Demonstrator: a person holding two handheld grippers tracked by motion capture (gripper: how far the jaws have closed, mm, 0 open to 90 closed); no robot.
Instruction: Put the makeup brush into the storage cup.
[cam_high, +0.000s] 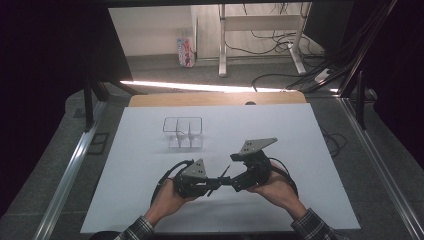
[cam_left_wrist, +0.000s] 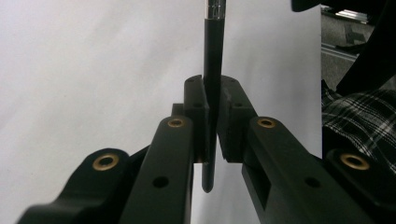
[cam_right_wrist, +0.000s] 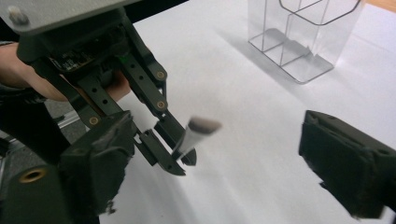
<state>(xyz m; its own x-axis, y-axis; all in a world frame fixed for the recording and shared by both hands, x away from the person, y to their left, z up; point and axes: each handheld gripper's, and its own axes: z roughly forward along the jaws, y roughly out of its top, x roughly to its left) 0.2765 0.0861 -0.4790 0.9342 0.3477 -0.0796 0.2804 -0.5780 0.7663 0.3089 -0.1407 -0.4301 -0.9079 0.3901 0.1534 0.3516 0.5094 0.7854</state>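
A slim black pen (cam_left_wrist: 213, 88) with a silver metal band near its far end stands clamped between the pads of the left gripper (cam_left_wrist: 212, 116), its rounded dark tip poking out below the pads toward the camera in the left gripper view. From above, the pen (cam_high: 220, 178) shows as a thin dark stick slanting up between the two tools, over the near middle of the white table sheet (cam_high: 150, 165).

The left gripper (cam_high: 212, 184) is clenched on the pen's barrel. The right gripper (cam_high: 231, 181), held just beside it, has its jaws spread wide with nothing pressed between them; in the right gripper view its two black pads stand far apart at either edge, and the pen (cam_right_wrist: 189, 140) appears blurred and pale in the gap, gripped by the other tool.

Farther back on the sheet, well apart from both hands, stands a clear plastic holder with several upright compartments (cam_high: 183, 132); seen closer, the holder (cam_right_wrist: 303, 42) is transparent with thin walls and a flat base. No object lies between the grippers and the holder.

A plaid sleeve (cam_high: 137, 230) covers the person's left forearm. Beyond the table's wooden edge (cam_high: 215, 98), cables (cam_high: 270, 80) trail across the grey floor beside a white metal desk frame (cam_high: 260, 25).
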